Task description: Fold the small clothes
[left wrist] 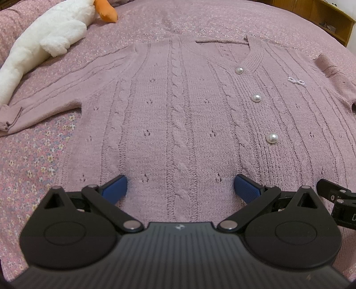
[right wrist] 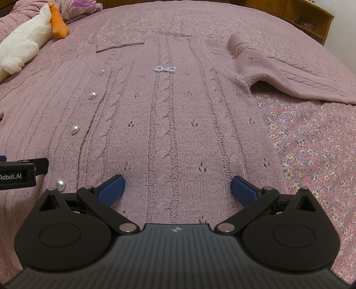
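Note:
A mauve cable-knit cardigan (left wrist: 178,106) with pearl buttons (left wrist: 256,97) lies flat, front up, on a floral bedspread, its sleeves spread to both sides. My left gripper (left wrist: 180,189) hovers open over the lower left half of the cardigan, blue pads wide apart, nothing between them. My right gripper (right wrist: 177,190) stands open over the lower right half of the cardigan (right wrist: 173,111), also empty. A small beaded bow (right wrist: 164,68) sits on the chest. The right sleeve (right wrist: 289,75) stretches out to the right. Each gripper's edge shows in the other's view.
A white plush goose (left wrist: 42,42) with an orange beak lies at the upper left of the bed. The pink floral bedspread (right wrist: 311,144) shows beside the cardigan. A wooden shelf (left wrist: 322,17) stands beyond the bed at the upper right.

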`<state>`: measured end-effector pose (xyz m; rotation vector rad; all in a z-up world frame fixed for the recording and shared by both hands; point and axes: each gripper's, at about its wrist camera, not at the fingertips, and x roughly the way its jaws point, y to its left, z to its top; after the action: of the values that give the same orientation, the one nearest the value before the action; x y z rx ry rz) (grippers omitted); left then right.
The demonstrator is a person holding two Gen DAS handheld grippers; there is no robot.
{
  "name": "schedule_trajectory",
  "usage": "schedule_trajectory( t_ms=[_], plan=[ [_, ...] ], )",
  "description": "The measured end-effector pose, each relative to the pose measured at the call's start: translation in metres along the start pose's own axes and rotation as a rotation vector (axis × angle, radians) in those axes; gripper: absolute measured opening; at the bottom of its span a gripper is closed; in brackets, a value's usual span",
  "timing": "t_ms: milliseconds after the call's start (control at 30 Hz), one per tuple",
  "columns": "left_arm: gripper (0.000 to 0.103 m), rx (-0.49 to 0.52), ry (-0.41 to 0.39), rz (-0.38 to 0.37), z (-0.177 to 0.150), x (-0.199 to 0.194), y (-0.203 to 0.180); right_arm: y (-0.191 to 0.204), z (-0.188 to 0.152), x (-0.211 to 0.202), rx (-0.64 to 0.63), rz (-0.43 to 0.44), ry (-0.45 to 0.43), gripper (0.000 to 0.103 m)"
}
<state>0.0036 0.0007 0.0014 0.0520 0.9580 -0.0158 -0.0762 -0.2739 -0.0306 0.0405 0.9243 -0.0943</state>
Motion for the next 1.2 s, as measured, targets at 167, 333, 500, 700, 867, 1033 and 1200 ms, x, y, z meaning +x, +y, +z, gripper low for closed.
schedule_trajectory(
  t_ms=[167,333,500,700,867,1033,1200],
  plan=[
    [0.103,0.003,0.005,0.000,0.002,-0.001,-0.001,-0.003,0.002,-0.001,-0.005,0.026,0.007,0.103],
    [0.103,0.004,0.011,-0.007,0.004,-0.001,0.001,-0.025,0.009,-0.005,0.044,0.140,0.013,0.103],
    [0.103,-0.010,0.019,-0.006,0.009,-0.003,0.001,-0.070,0.021,-0.009,0.174,0.301,-0.013,0.103],
    [0.103,-0.032,-0.014,0.012,0.015,-0.006,0.004,-0.142,0.041,0.002,0.369,0.268,-0.100,0.103],
    [0.103,-0.040,-0.015,0.029,0.018,-0.004,0.005,-0.198,0.054,0.027,0.542,0.207,-0.155,0.103],
    [0.103,-0.046,-0.005,0.037,0.019,0.001,0.005,-0.235,0.072,0.052,0.629,0.216,-0.207,0.103],
    [0.103,-0.034,0.003,0.052,0.020,0.003,0.000,-0.259,0.091,0.076,0.672,0.204,-0.254,0.103]
  ],
)
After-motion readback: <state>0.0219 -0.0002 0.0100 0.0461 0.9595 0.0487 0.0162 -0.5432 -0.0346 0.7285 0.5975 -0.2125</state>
